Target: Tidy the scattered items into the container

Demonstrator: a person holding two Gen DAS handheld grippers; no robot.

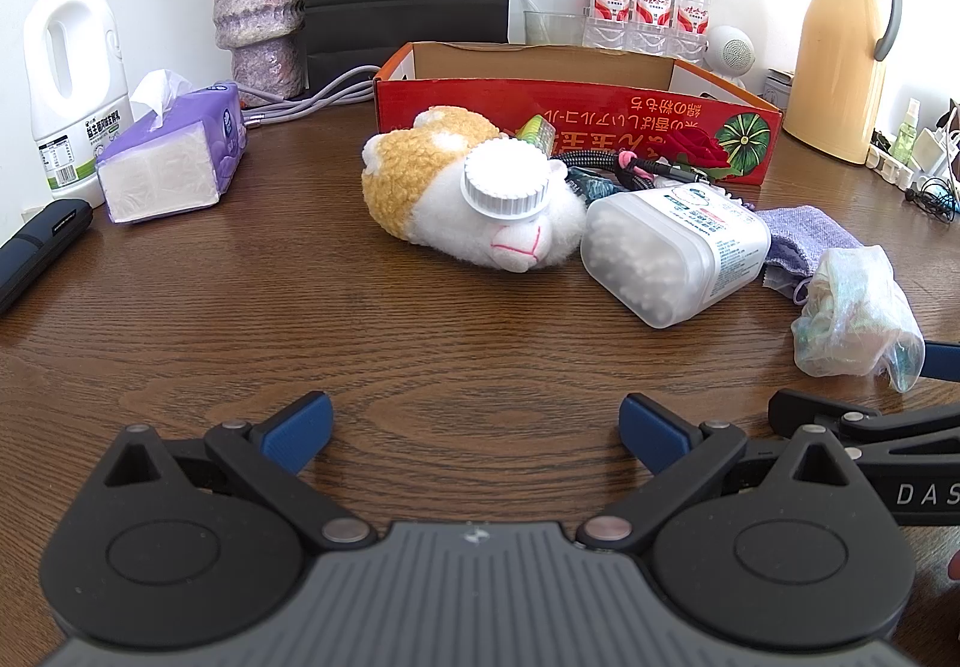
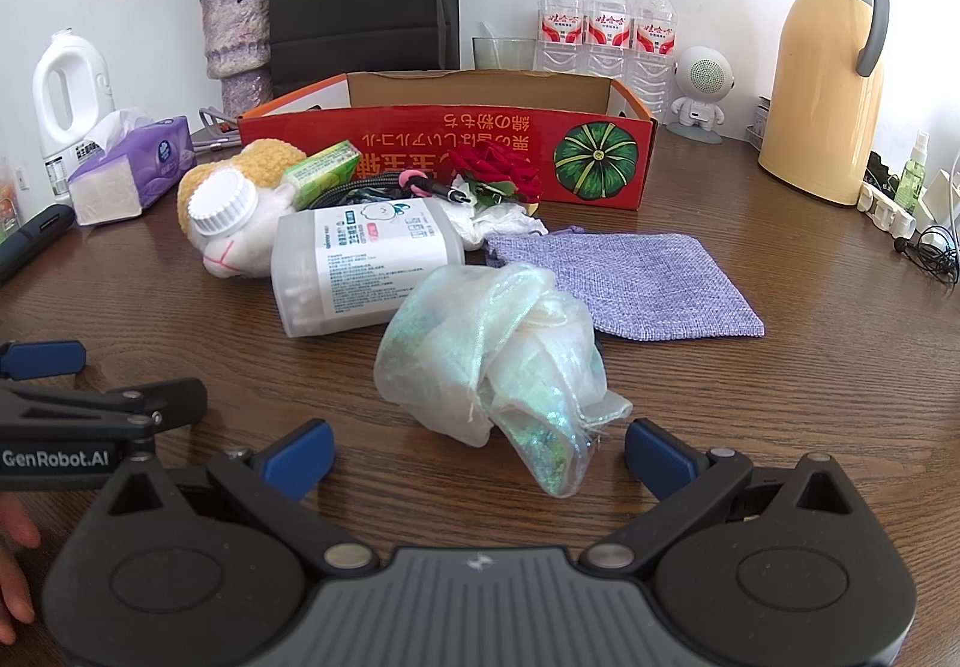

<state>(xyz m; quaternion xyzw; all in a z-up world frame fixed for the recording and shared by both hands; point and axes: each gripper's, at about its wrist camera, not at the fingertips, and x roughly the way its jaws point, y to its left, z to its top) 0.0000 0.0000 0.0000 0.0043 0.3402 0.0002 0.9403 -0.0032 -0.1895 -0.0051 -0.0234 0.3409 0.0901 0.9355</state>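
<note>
A red cardboard box (image 1: 576, 111) (image 2: 444, 150) stands open-topped at the back of the wooden table. In front of it lie a yellow-and-white plush toy (image 1: 432, 187) (image 2: 240, 223) with a white ribbed lid (image 1: 505, 182) (image 2: 222, 202) on it, a clear tub of cotton swabs (image 1: 672, 253) (image 2: 360, 265), a green pack (image 2: 321, 169), a black cable (image 1: 600, 164) (image 2: 372, 190), a red rose (image 2: 498, 169), a lilac woven pouch (image 2: 636, 283) and a crumpled iridescent bag (image 2: 498, 355) (image 1: 852, 313). My left gripper (image 1: 477, 430) is open over bare table. My right gripper (image 2: 480, 454) is open, the bag's tail just between its fingertips.
A tissue pack (image 1: 174, 156), white jug (image 1: 75, 84) and vase of dried roses (image 1: 258, 6) stand at the left. Water bottles (image 2: 606, 24), a small white speaker (image 2: 702, 84) and a yellow thermos jug (image 2: 834, 72) line the back right. A person's hand (image 2: 15, 565) shows at the lower left.
</note>
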